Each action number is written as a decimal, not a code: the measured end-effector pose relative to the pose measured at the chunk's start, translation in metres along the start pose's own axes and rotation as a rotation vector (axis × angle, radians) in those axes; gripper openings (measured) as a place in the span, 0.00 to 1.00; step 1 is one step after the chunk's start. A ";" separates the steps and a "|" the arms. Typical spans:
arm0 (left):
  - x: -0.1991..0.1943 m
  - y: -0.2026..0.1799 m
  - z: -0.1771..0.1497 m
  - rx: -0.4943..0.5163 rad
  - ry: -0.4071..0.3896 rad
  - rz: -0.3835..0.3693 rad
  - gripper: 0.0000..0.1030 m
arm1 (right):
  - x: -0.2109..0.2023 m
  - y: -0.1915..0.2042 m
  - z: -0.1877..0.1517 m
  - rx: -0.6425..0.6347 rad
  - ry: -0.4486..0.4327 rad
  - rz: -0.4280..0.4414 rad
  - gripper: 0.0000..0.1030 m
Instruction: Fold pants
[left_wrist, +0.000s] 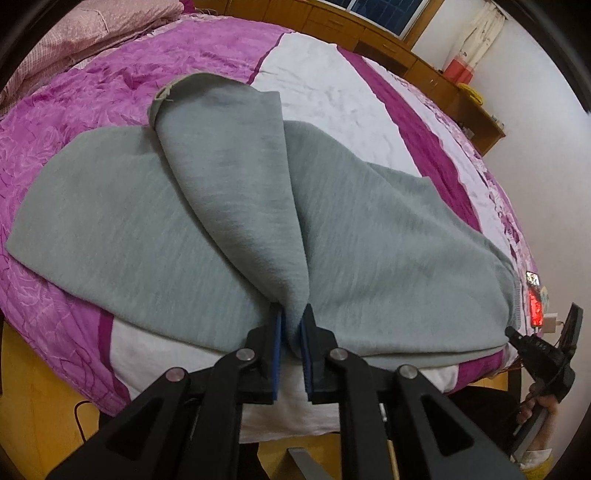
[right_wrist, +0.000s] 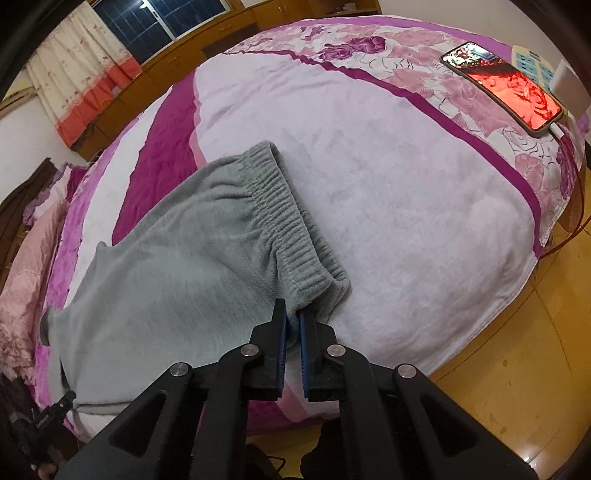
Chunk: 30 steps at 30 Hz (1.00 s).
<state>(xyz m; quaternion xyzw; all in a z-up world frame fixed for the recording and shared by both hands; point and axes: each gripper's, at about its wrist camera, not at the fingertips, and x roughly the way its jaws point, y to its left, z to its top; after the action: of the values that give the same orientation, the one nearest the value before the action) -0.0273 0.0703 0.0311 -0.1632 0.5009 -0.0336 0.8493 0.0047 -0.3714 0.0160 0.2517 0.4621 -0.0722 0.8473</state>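
A: Item one, grey sweatpants (left_wrist: 207, 221)?
B: On the bed (left_wrist: 325, 85), one leg doubled over; my left gripper (left_wrist: 291, 325) pinches its near fold, to carry it.
A: Item two?
B: My right gripper (right_wrist: 293, 325); clamped on the waistband (right_wrist: 295, 229) corner, anchoring that end.

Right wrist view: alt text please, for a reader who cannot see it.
The right hand-held gripper is shut on the corner of the grey pants just below their elastic waistband, on a pink and white bedspread. A phone with a red screen lies near the bed's far right edge.
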 end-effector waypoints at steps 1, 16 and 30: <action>-0.002 0.001 0.001 0.001 0.002 0.004 0.12 | -0.002 0.000 0.001 0.003 0.008 0.003 0.01; -0.039 -0.001 0.053 0.067 -0.108 0.090 0.21 | -0.057 0.040 0.005 -0.096 -0.084 0.029 0.15; 0.038 -0.020 0.143 0.082 -0.064 0.163 0.21 | 0.010 0.072 0.004 -0.174 -0.063 0.061 0.16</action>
<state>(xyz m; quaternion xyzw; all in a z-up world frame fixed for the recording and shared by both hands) 0.1164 0.0778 0.0690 -0.0881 0.4834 0.0203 0.8707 0.0390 -0.3101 0.0354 0.1888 0.4318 -0.0140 0.8819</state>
